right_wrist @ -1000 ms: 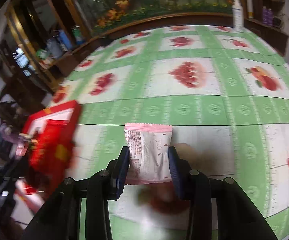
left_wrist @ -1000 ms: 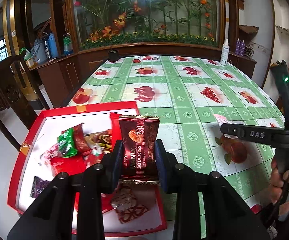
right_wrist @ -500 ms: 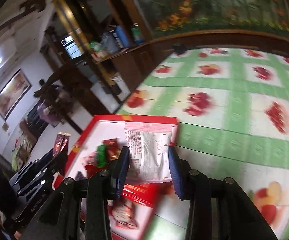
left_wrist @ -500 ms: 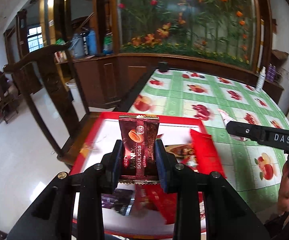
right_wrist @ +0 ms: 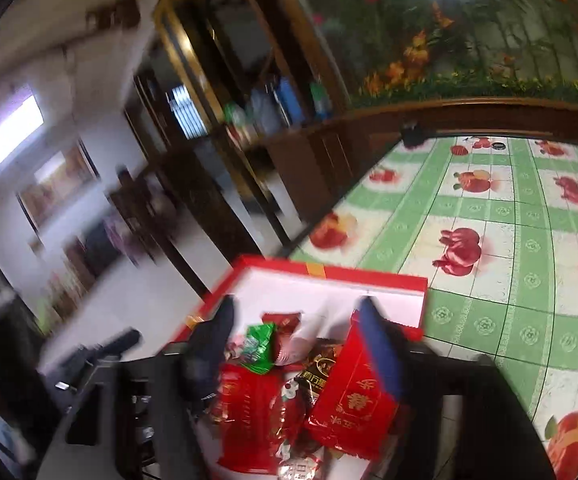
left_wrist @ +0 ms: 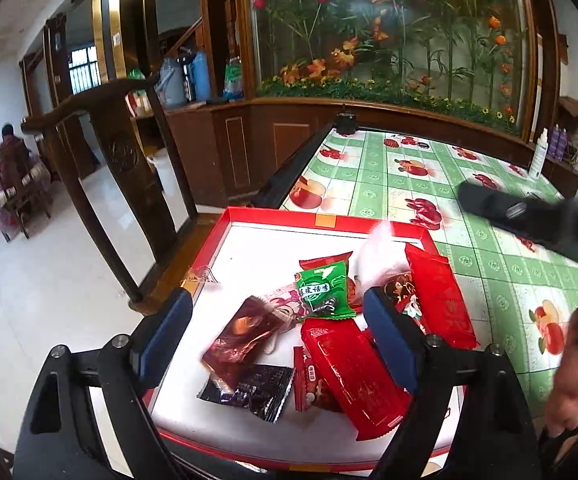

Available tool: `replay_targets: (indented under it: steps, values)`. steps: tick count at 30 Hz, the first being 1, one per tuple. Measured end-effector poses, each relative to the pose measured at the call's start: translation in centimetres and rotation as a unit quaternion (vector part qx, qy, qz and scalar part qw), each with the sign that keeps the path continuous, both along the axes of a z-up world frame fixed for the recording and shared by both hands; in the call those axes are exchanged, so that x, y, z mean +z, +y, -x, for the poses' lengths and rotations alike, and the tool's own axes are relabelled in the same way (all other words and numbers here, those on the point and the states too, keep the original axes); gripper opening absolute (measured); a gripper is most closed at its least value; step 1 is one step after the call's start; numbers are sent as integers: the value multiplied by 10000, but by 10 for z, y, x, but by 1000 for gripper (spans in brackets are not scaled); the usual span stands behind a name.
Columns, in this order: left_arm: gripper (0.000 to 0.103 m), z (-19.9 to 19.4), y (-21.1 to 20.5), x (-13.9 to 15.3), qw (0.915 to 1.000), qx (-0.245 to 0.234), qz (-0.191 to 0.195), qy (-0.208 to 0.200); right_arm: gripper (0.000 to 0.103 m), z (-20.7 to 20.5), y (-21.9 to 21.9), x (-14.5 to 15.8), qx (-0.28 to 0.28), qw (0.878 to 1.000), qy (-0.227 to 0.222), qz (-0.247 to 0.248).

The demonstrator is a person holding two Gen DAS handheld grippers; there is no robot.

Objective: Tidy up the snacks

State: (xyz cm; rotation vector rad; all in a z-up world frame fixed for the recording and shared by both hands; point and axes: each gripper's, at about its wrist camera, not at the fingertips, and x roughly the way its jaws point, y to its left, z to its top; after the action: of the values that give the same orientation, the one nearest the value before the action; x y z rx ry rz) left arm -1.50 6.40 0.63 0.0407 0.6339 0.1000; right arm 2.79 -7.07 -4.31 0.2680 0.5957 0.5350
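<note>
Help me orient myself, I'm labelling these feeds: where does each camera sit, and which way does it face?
Left wrist: on the left tool, looking down over the red tray of snacks, table beyond; its open fingers, the right tool and a hand show.
Right wrist: on the right tool, blurred, over the same tray; its open fingers and the left tool show.
Shared: tray, green packet, table.

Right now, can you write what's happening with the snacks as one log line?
left gripper: jaws just opened, brown packet dropped | right gripper: jaws just opened, nothing held | red tray: holds snack pile | stage: release
</note>
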Motion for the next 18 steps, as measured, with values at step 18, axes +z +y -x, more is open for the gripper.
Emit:
replay_targets:
  steps: [18]
  values:
    - [88,66,-64,37,9968,-61,-644,-475,78,106,-82,2,-792,9951,-569,165]
